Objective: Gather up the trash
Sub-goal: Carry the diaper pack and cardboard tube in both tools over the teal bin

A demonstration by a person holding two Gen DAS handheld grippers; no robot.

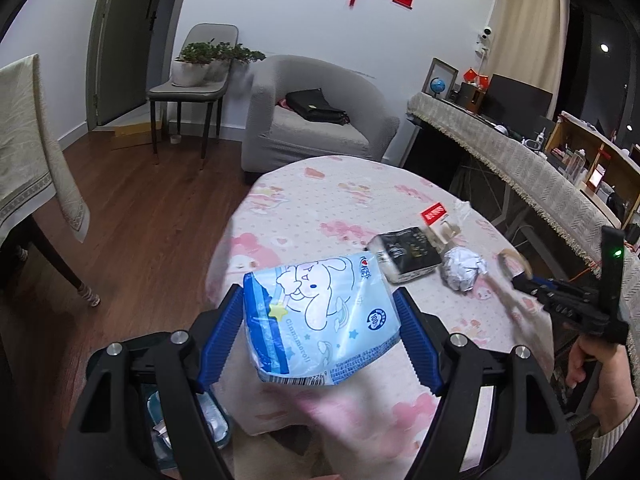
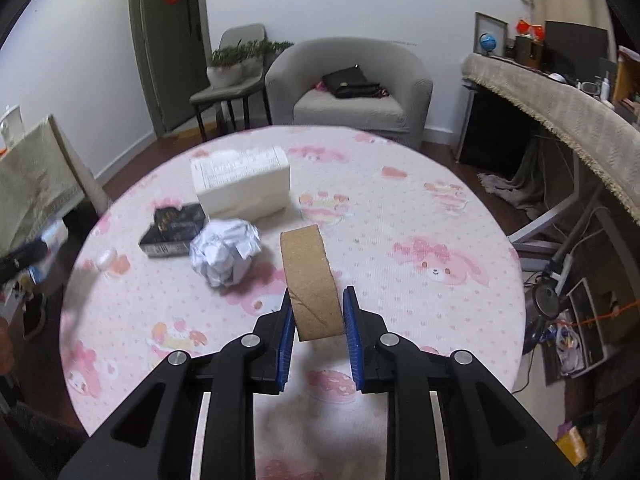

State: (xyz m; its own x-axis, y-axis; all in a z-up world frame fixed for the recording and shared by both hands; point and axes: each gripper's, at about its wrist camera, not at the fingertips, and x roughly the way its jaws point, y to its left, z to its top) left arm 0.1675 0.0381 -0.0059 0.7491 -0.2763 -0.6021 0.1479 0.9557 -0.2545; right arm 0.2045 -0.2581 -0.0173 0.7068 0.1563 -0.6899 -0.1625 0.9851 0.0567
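Note:
My left gripper point(image 1: 320, 316) is shut on a blue cartoon tissue pack point(image 1: 320, 316) and holds it above the near edge of the round table point(image 1: 340, 196). My right gripper point(image 2: 318, 316) is shut on a brown cardboard tape roll point(image 2: 310, 280), lifted over the table point(image 2: 400, 208); it also shows at the right of the left wrist view point(image 1: 516, 268). A crumpled paper ball point(image 2: 224, 254) point(image 1: 464, 270), a black packet point(image 2: 174, 230) point(image 1: 408, 254) and a white box point(image 2: 244, 184) lie on the table.
A small red-labelled clear wrapper point(image 1: 440, 220) lies behind the black packet. A bin with trash point(image 1: 188, 420) sits on the floor below the left gripper. A grey armchair point(image 2: 352, 88) and a chair with plants point(image 2: 236, 72) stand beyond. A long covered desk point(image 2: 560, 100) runs on the right.

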